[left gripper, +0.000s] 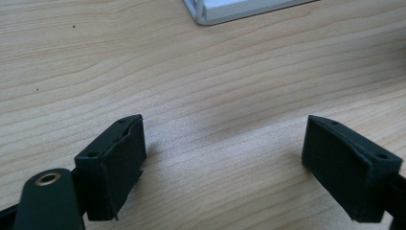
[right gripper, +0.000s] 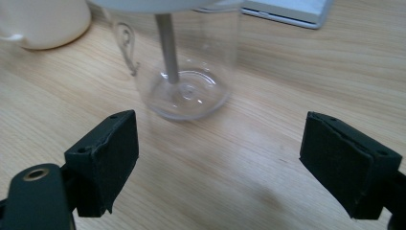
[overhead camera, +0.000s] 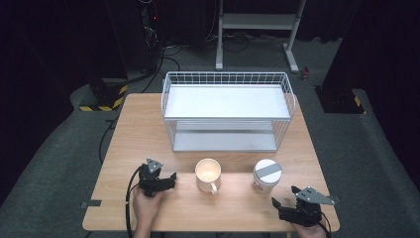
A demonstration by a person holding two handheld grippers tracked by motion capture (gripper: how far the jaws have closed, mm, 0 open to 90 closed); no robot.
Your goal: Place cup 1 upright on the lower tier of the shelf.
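A cream mug (overhead camera: 208, 174) stands on the wooden table (overhead camera: 148, 129), its handle toward the person. To its right is a clear jar (overhead camera: 266, 174) with a white lid and a grey strip across it. My left gripper (overhead camera: 172, 181) rests left of the mug, jaws open and pointing toward it; the left gripper view has only bare wood between the jaws (left gripper: 225, 143). My right gripper (overhead camera: 284, 196) sits near the front right edge, open, just short of the jar. The right gripper view (right gripper: 220, 143) looks at the jar (right gripper: 186, 72) ahead, with the mug (right gripper: 43, 24) at upper left.
A white two-tier wire rack (overhead camera: 228, 111) stands at the back of the table, both shelves bare. Its base corner shows in both gripper views (left gripper: 230, 9) (right gripper: 287, 12). The table's front edge lies close under both hands. Dark floor and cables surround the table.
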